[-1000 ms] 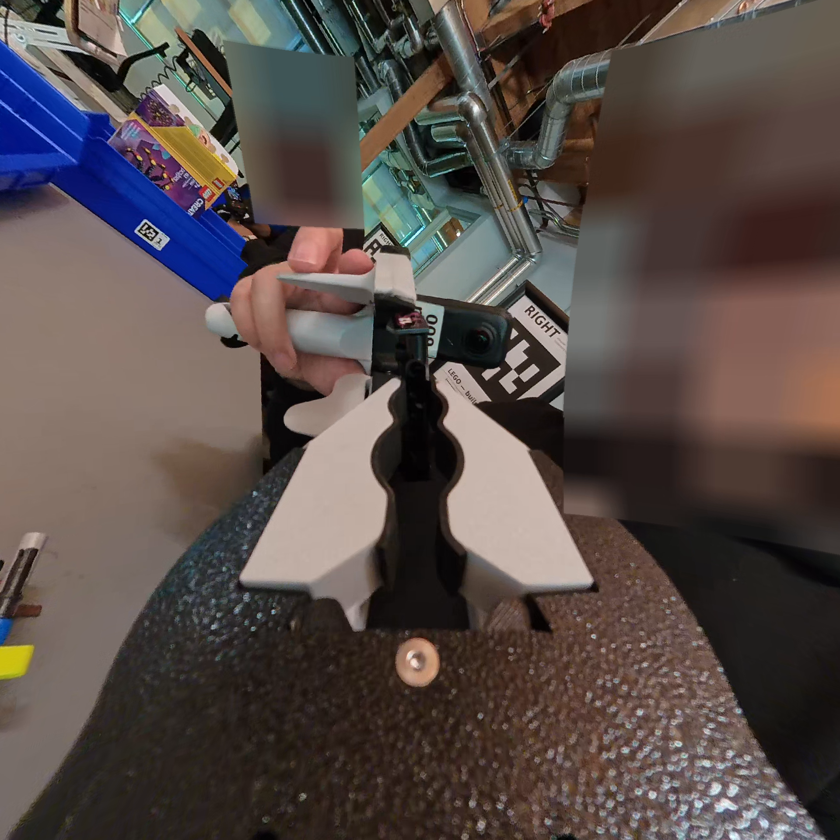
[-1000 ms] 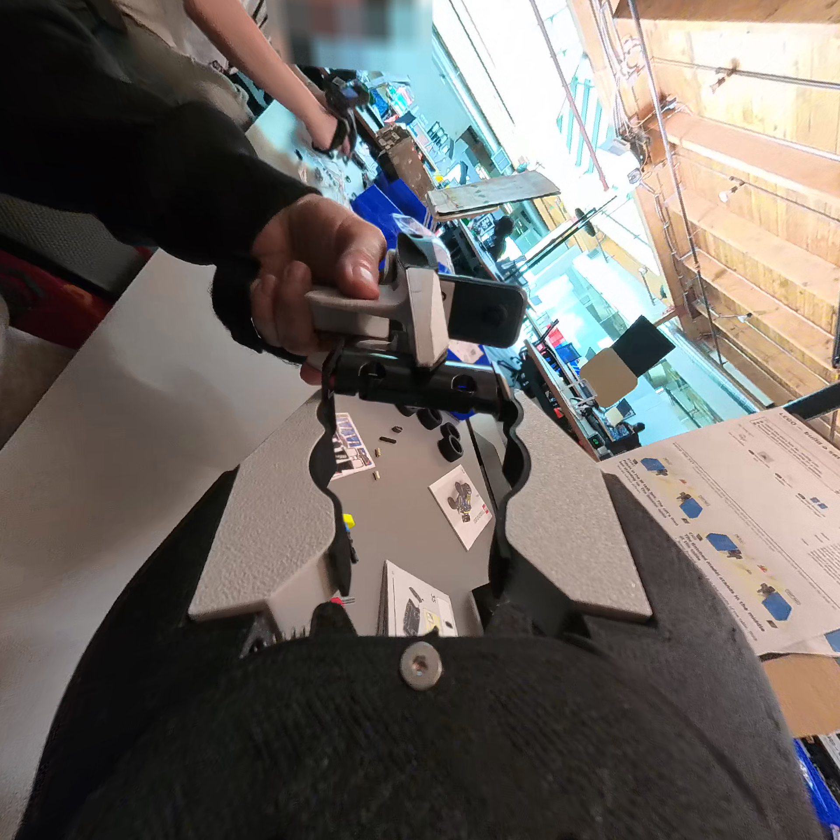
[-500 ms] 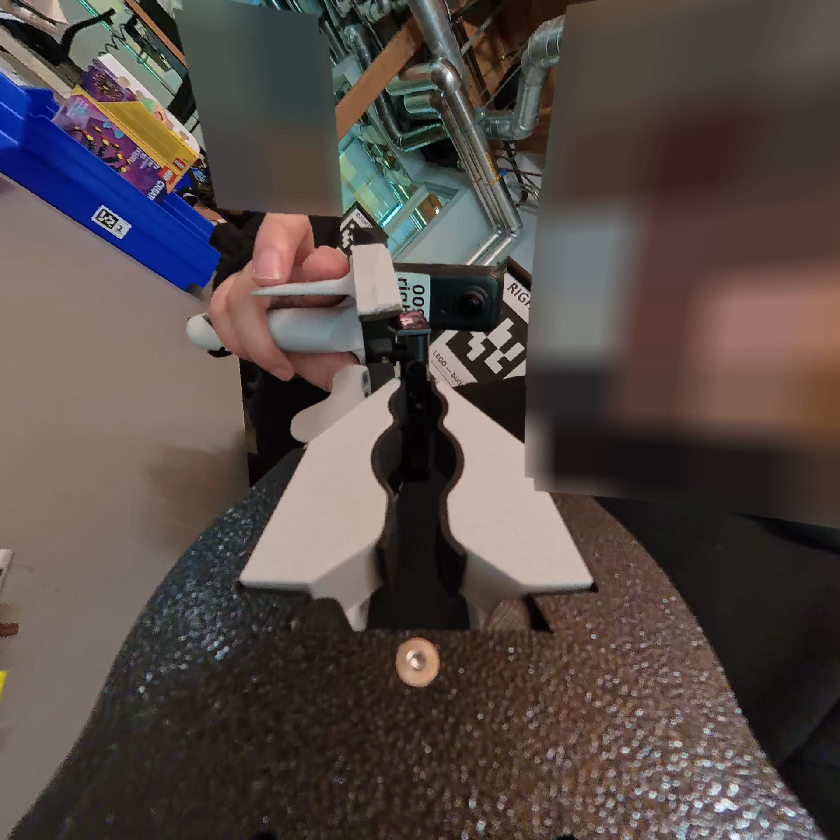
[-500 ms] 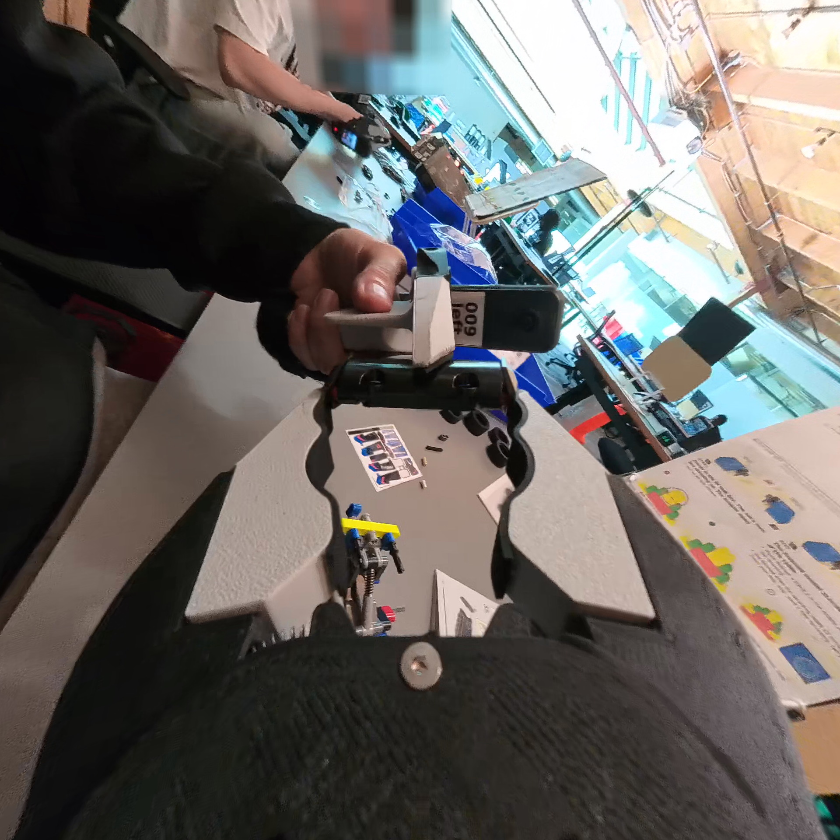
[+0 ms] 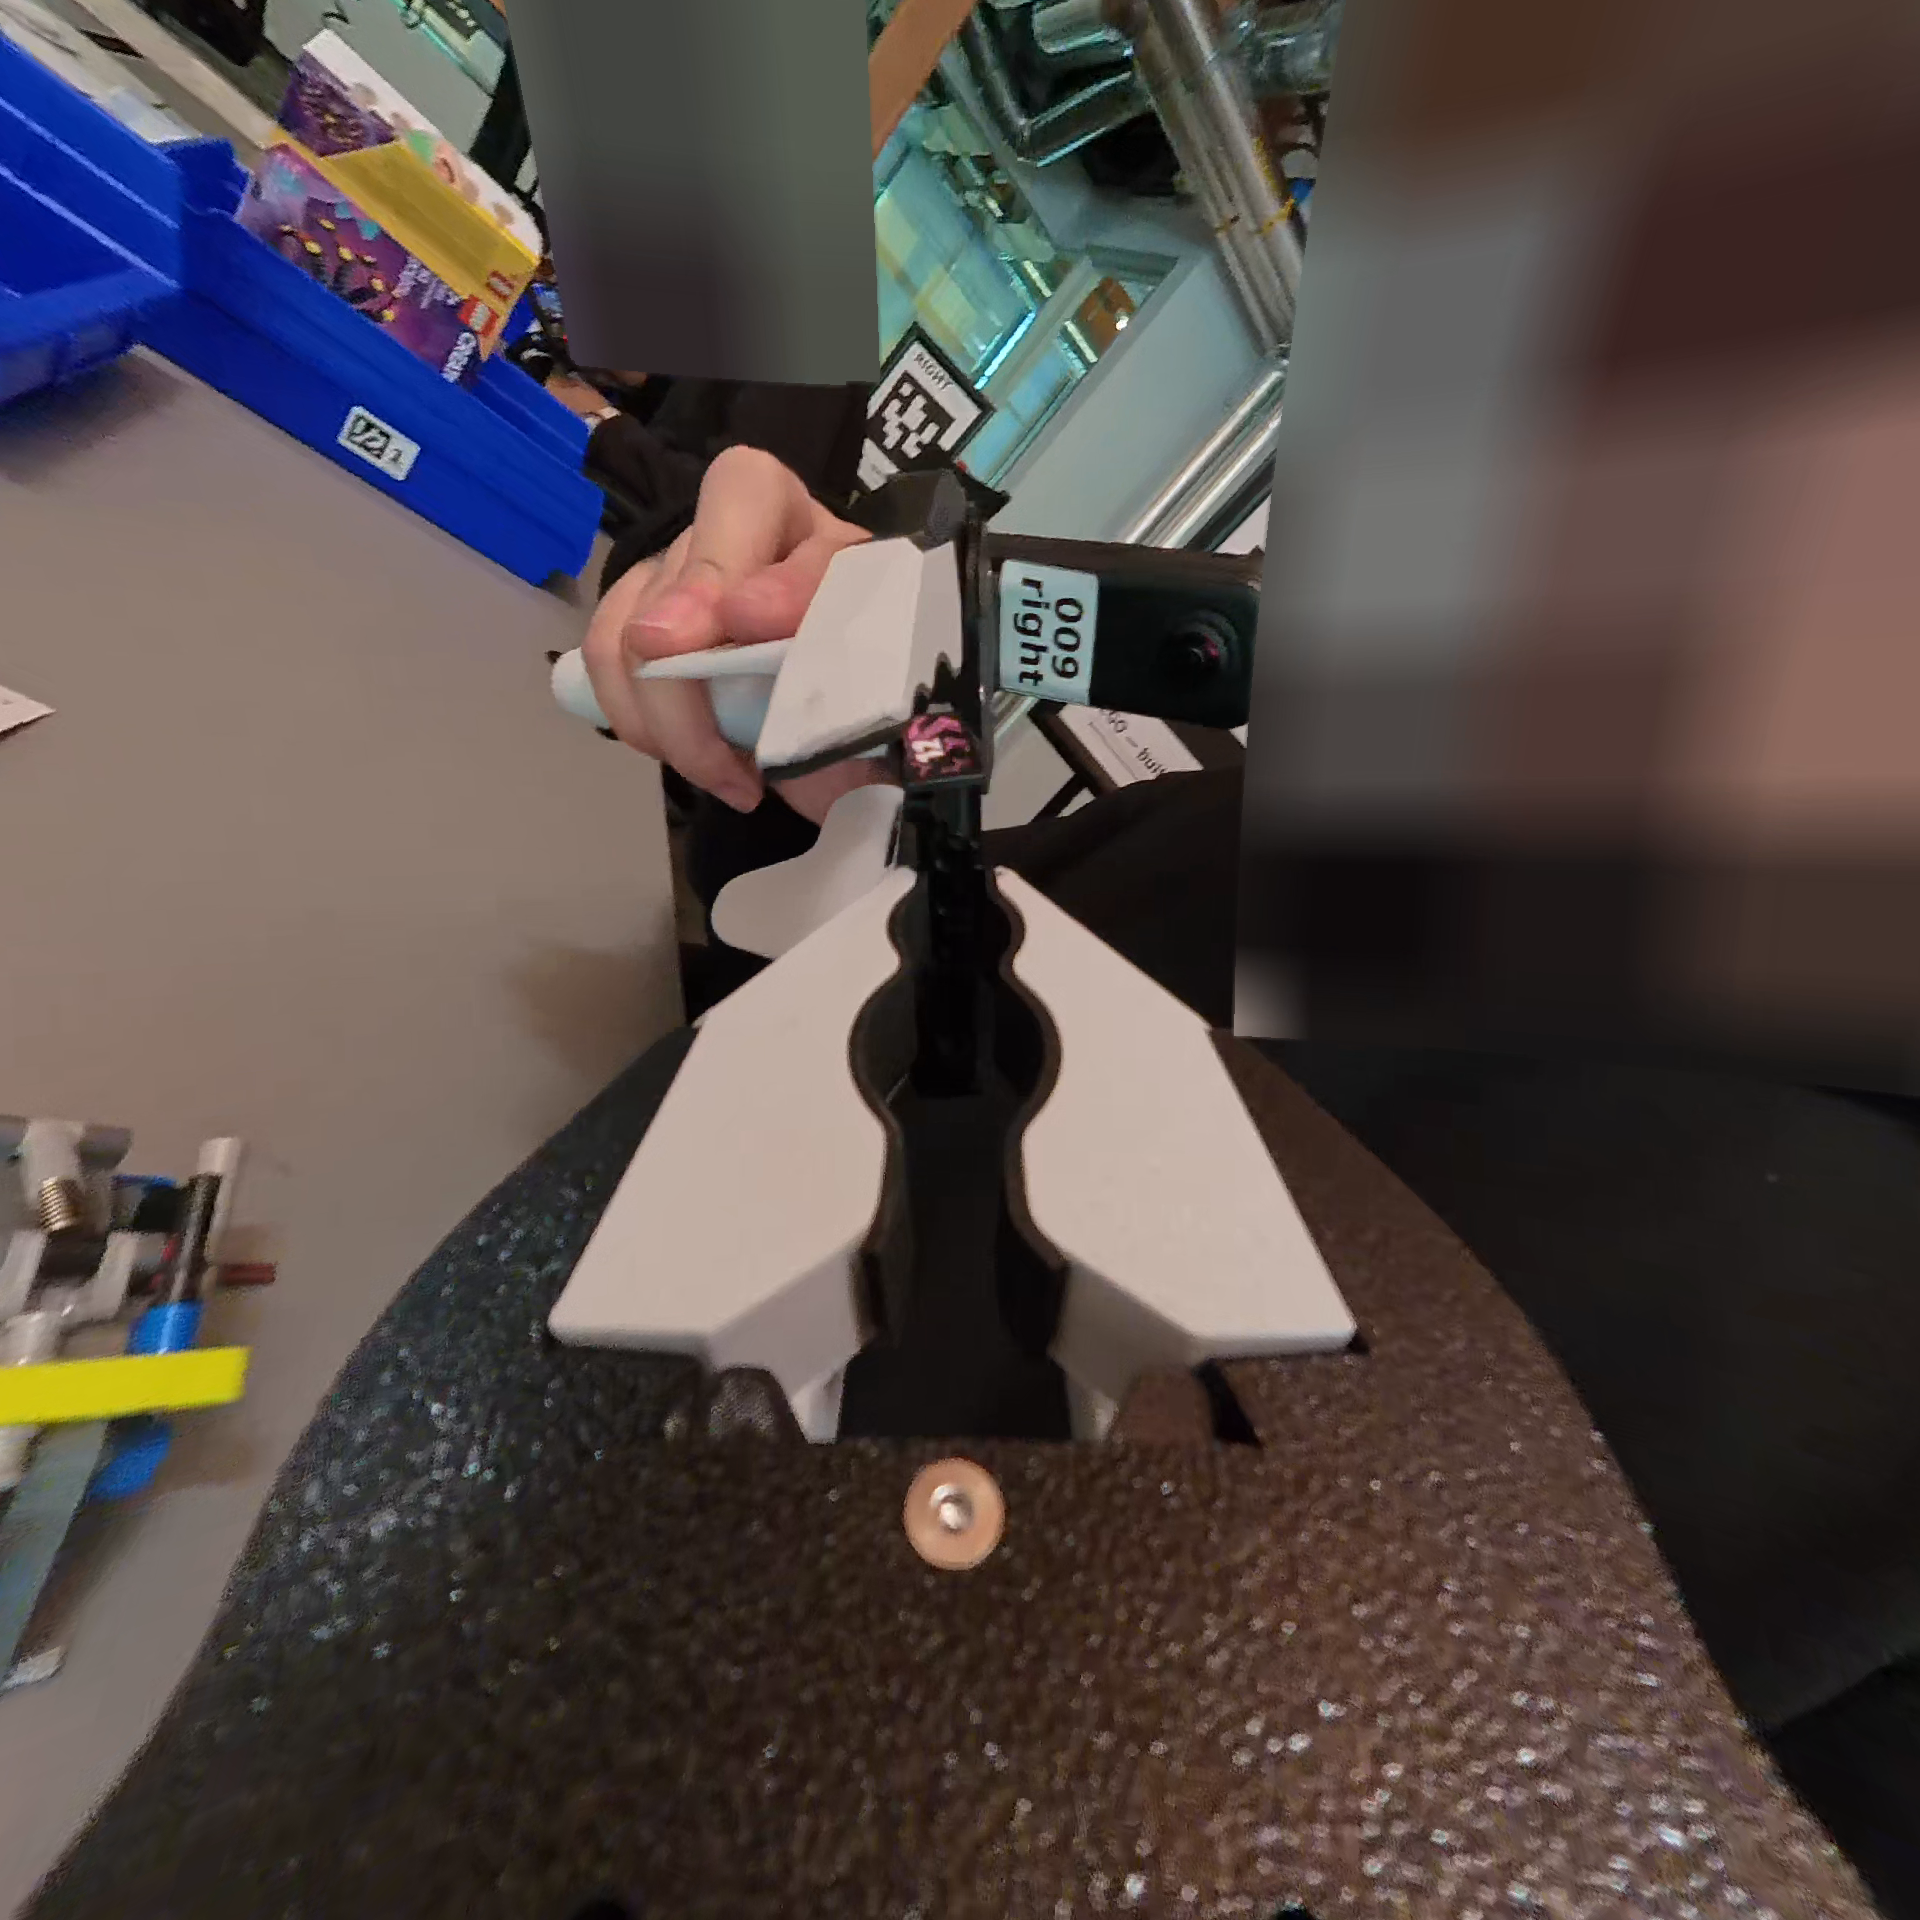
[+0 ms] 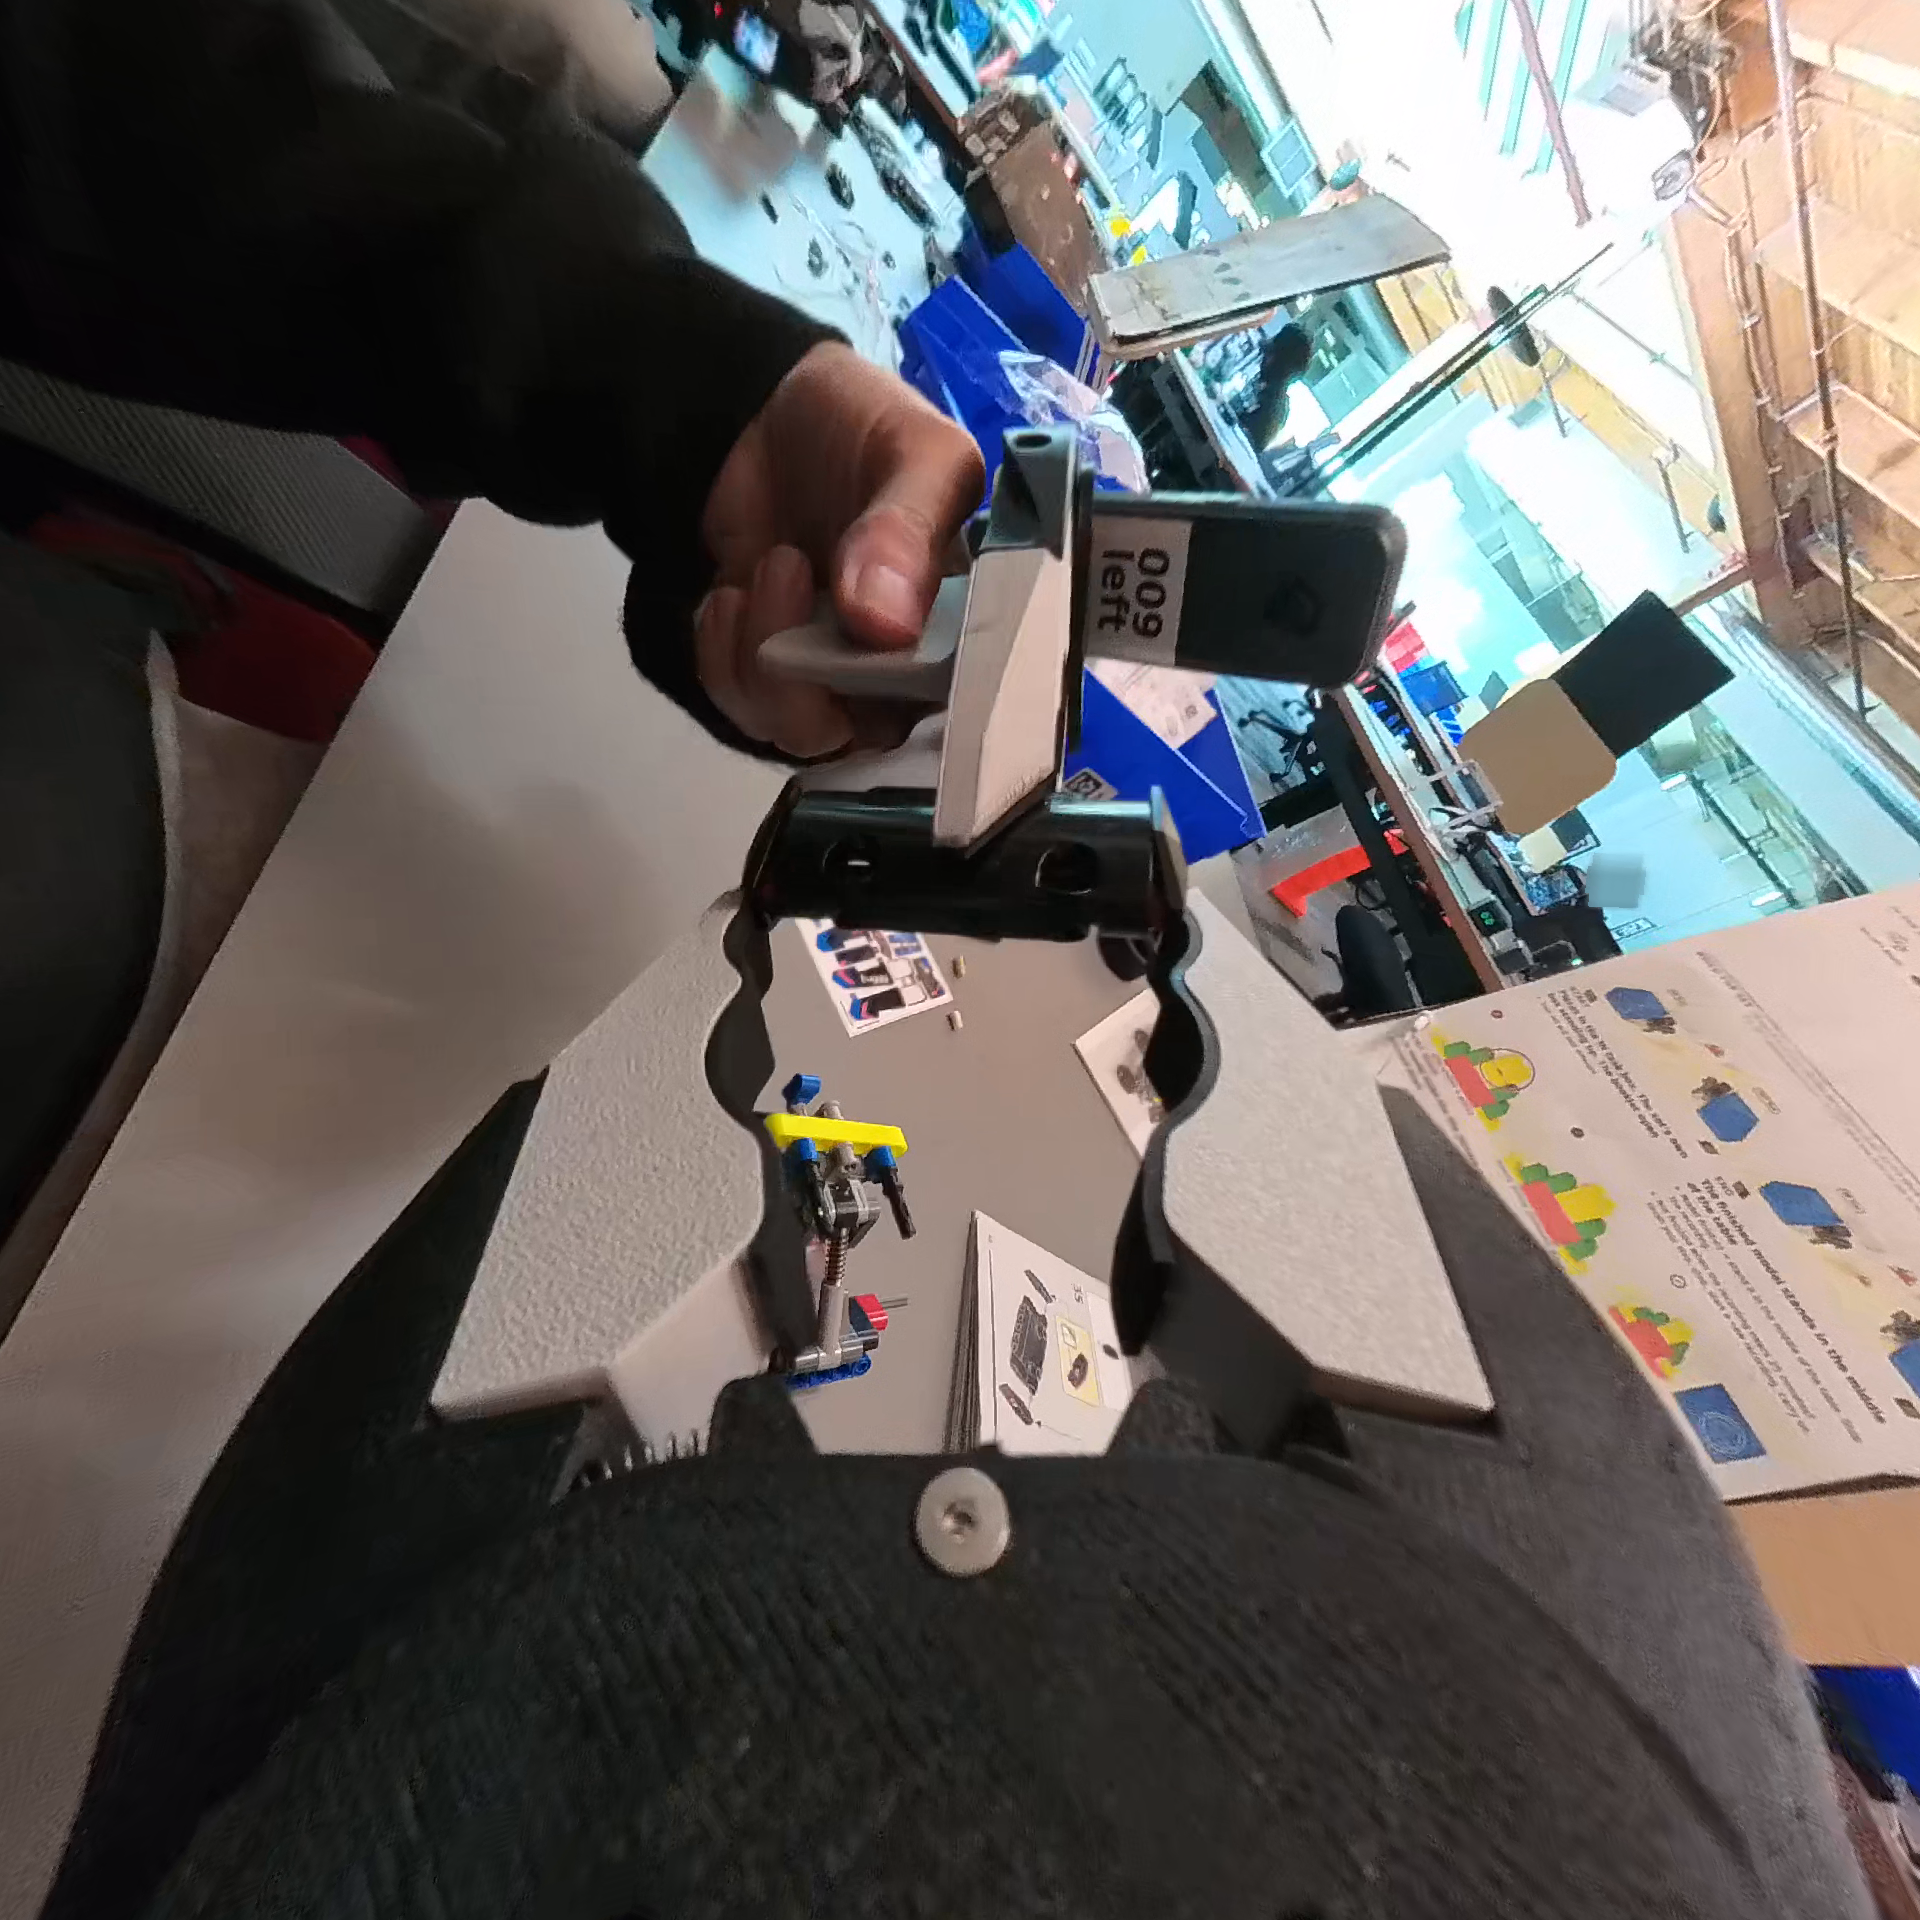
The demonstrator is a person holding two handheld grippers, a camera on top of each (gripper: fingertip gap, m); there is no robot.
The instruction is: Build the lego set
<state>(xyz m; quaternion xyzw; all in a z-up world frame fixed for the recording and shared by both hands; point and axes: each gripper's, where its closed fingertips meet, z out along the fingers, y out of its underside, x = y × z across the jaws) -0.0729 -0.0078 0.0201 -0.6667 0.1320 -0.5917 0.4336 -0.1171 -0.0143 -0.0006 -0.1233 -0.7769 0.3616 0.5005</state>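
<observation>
Tongs on the left (image 5: 948, 883) are nearly closed, pinching a black plastic piece (image 5: 943, 977) edge-on, up above the grey surface (image 5: 291, 790); a hand (image 5: 707, 634) works the other tool just beyond. Right view: right tongs (image 6: 961, 914) sit wide, their tips clamping that same black piece (image 6: 914, 862) by its two ends, a yellow-and-blue brick assembly (image 6: 836, 1174) lying on the surface below.

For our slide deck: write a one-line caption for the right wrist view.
Both grippers grip one black beam: right gripper spans its ends, left gripper pinches its middle, above a grey table.
</observation>
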